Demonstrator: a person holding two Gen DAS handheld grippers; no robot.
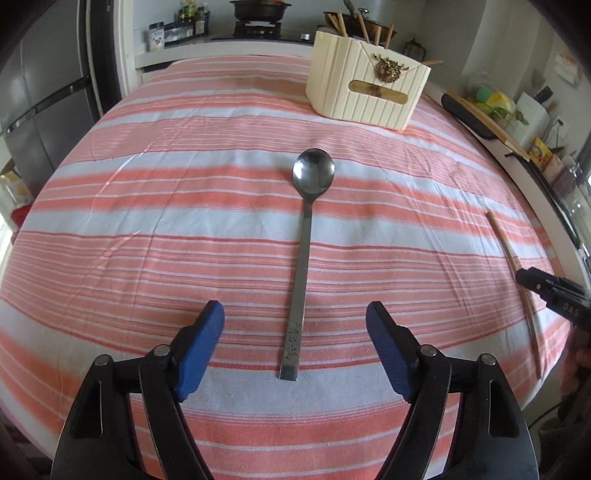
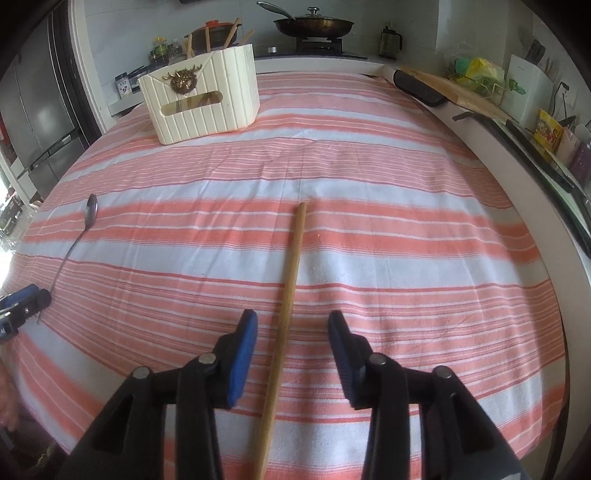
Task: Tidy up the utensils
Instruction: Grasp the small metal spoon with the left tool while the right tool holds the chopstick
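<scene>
A steel spoon [image 1: 303, 258] lies flat on the striped cloth, bowl pointing away, its handle end between the blue pads of my left gripper [image 1: 294, 314], which stands open without touching it. A wooden chopstick [image 2: 286, 314] lies lengthwise between the pads of my right gripper [image 2: 292, 321], also open with gaps on both sides. The same chopstick [image 1: 517, 280] shows at the right edge of the left wrist view, and the spoon [image 2: 79, 236] at the left of the right wrist view. A cream ribbed holder [image 1: 365, 90] with several wooden utensils stands at the far side; the holder [image 2: 203, 99] appears far left in the right wrist view.
The pink and white striped cloth [image 1: 166, 221] covers the whole table. Beyond it is a stove with a pan [image 2: 314, 24], a fridge [image 1: 44, 96] at the left, and a cluttered counter [image 2: 517, 96] along the right edge. The other gripper's tip [image 1: 546, 291] shows at far right.
</scene>
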